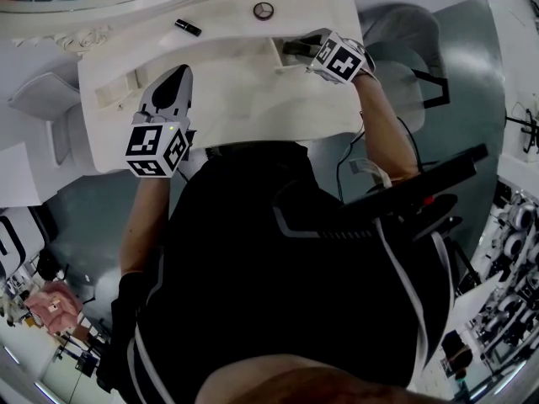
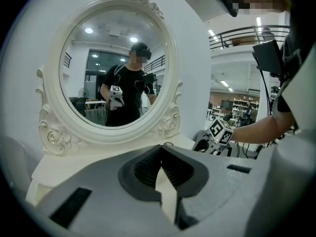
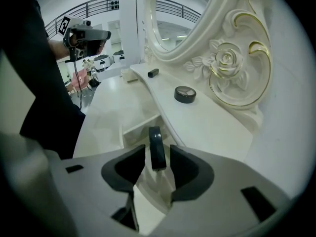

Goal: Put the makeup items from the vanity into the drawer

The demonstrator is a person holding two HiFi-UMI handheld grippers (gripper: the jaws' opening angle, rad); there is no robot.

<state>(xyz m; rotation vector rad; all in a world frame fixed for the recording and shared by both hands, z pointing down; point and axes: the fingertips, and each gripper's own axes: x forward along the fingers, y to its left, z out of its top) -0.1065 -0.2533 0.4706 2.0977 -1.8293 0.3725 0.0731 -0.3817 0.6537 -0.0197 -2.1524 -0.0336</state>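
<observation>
My right gripper hangs over the open drawer at the vanity's right end. A thin dark flat makeup item stands on edge between its jaws, with a gap on each side, so the gripper is open. In the head view this gripper reaches into the drawer. On the shelf under the mirror lie a round black compact and a black tube. My left gripper is held above the vanity top, shut and empty.
The oval mirror with its carved white frame rises behind the shelf. A rose carving stands close to the right of the compact. A small pale block lies at the shelf's far end. The person's dark torso stands at the vanity's front edge.
</observation>
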